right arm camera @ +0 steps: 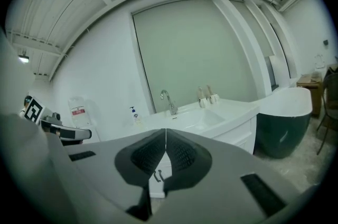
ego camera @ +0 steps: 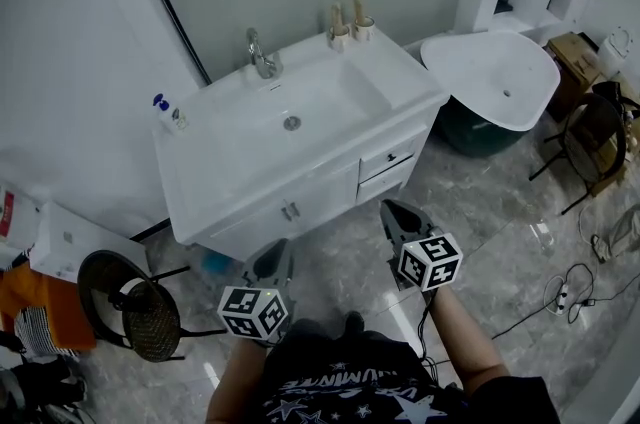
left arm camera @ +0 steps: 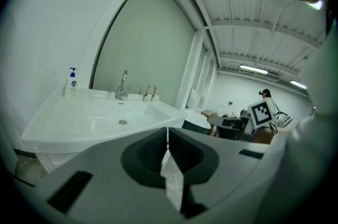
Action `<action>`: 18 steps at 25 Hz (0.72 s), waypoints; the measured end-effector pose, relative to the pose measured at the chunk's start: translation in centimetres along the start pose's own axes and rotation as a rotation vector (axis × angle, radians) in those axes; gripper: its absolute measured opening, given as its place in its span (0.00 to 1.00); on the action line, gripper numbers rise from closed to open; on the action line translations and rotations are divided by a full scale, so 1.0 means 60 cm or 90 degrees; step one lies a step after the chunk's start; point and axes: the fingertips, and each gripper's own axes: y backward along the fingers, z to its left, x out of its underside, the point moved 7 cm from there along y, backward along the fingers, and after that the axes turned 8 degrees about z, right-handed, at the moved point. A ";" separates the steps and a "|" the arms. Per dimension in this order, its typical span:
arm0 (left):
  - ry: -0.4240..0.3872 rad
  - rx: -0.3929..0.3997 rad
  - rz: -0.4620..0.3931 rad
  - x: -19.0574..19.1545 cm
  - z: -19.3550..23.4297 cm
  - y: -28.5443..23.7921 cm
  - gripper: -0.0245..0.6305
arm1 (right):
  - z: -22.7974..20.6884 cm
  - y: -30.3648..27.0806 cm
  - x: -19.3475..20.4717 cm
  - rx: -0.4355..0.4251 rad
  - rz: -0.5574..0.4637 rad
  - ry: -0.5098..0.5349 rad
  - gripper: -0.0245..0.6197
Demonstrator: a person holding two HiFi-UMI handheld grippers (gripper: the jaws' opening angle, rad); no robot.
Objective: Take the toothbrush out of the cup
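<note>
We hold the left hand-held gripper (ego camera: 272,257) and the right hand-held gripper (ego camera: 398,215) clenched and empty, well short of the toothbrush (ego camera: 336,15) standing in its cup (ego camera: 340,36) at the counter's (ego camera: 405,72) back, so reaching in closed could topple that cup.

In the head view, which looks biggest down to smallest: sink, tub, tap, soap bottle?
1. sink
2. tub
3. tap and soap bottle: about alike, so unranked
</note>
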 end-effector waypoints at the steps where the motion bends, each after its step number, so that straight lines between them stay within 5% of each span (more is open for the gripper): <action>1: -0.001 0.001 0.003 -0.001 -0.005 -0.005 0.07 | -0.007 0.002 0.000 0.000 -0.001 -0.006 0.06; 18: -0.018 0.066 0.005 -0.083 0.011 -0.212 0.07 | -0.154 -0.057 -0.044 0.073 0.002 -0.029 0.06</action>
